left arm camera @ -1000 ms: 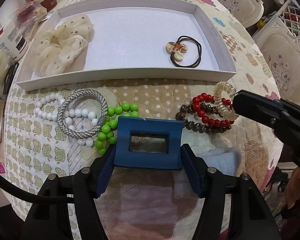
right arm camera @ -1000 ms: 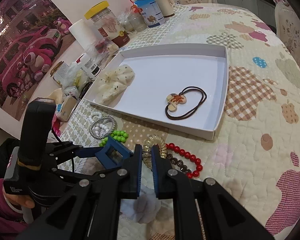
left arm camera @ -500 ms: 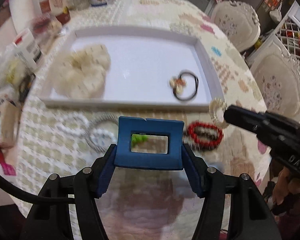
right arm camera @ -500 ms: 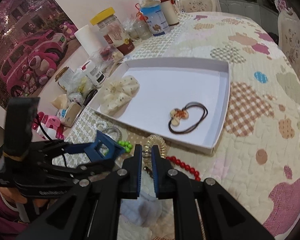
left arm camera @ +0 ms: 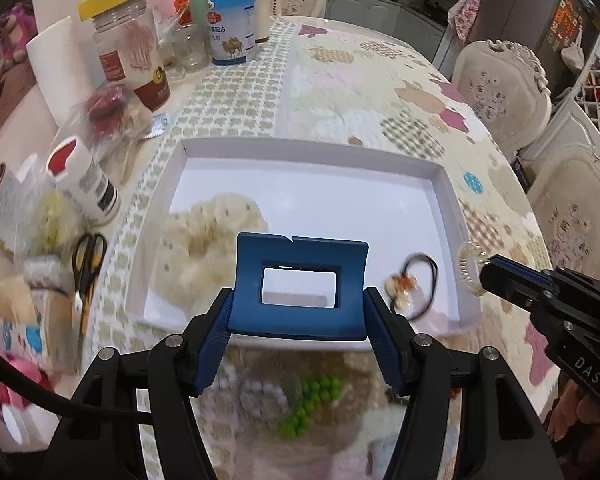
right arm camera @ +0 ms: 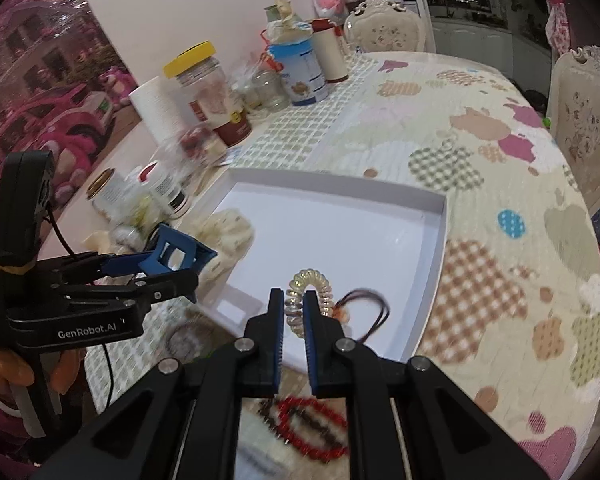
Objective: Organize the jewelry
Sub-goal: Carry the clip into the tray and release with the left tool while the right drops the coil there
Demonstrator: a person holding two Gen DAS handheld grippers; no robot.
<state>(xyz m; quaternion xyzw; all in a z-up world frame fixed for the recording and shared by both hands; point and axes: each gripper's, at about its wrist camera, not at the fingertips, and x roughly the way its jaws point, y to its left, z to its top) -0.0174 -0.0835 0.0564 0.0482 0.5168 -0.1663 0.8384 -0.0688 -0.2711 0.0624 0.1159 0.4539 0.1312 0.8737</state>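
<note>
Jaws tight on blue claw clip (left arm camera: pixel 302 286) left, clear spiral tie (right arm camera: pixel 308 300) right.

Your left tool (left arm camera: pixel 300 300) and its blue clip (left arm camera: pixel 300 284) hide part of the cream scrunchie (left arm camera: pixel 204 240) at 9 o'clock. Green beads (left arm camera: pixel 308 404) and white beads (left arm camera: pixel 256 390) below are blurred. At 6 o'clock in your right view, tool arms cut off the smeared red bracelet (right arm camera: pixel 320 428).

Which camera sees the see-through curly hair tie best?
The right wrist view. There the clear spiral hair tie sits in the middle, pinched between the jaws of the right gripper, above the white tray. In the left wrist view the hair tie is only a small shape near the right edge, partly hidden by that gripper.
</note>
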